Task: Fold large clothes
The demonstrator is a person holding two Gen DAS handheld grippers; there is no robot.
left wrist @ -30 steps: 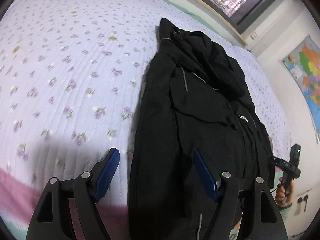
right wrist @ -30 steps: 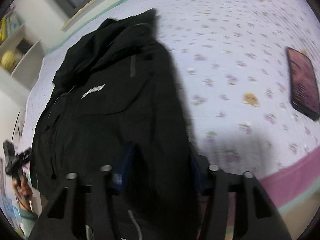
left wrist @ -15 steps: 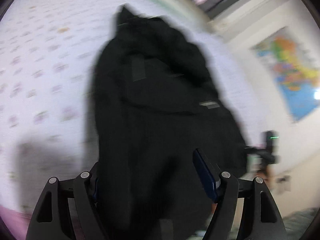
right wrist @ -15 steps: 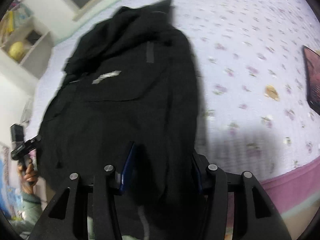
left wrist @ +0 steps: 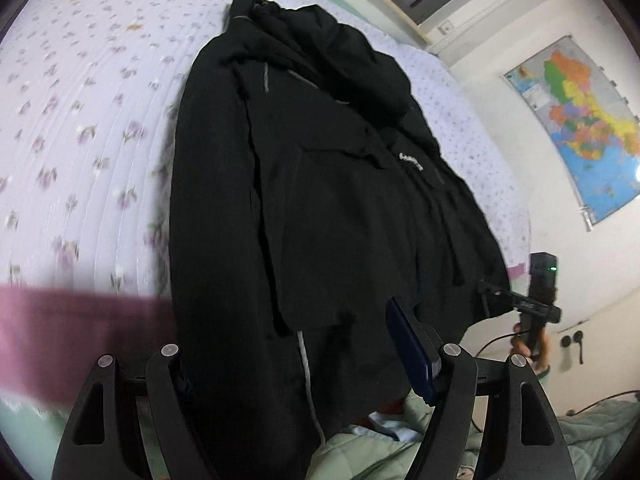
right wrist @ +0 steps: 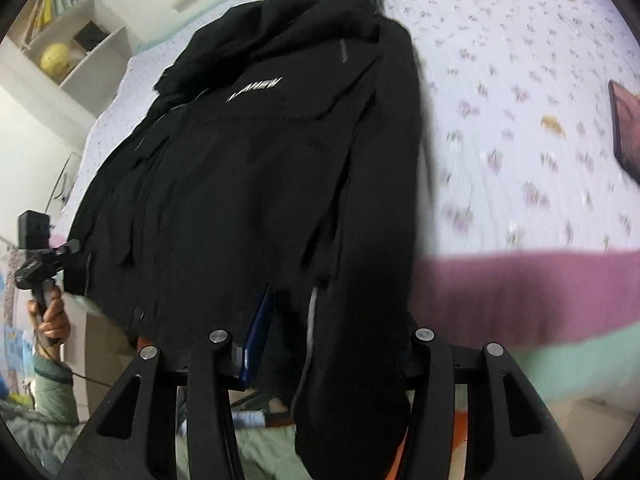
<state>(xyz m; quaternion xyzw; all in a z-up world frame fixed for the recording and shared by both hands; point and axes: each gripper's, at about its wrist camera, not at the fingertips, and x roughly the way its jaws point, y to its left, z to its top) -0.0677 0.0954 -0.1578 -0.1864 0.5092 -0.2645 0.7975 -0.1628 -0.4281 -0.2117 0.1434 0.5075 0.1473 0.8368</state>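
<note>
Now I'm working on the jacket (left wrist: pixel 320 208), which is lying lengthwise on the bed (left wrist: pixel 80 120) with its hem hanging over the near edge. I judge I'm taking the hem to fold it up toward the hood; that needs both grippers lifting together. My left gripper (left wrist: pixel 296 364) and right gripper (right wrist: pixel 332 344) are both clamping hem fabric.

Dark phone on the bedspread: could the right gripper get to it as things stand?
Probably not right away. The right gripper has the black jacket's hem between its fingers, though bare bedspread leads to the phone.
</note>
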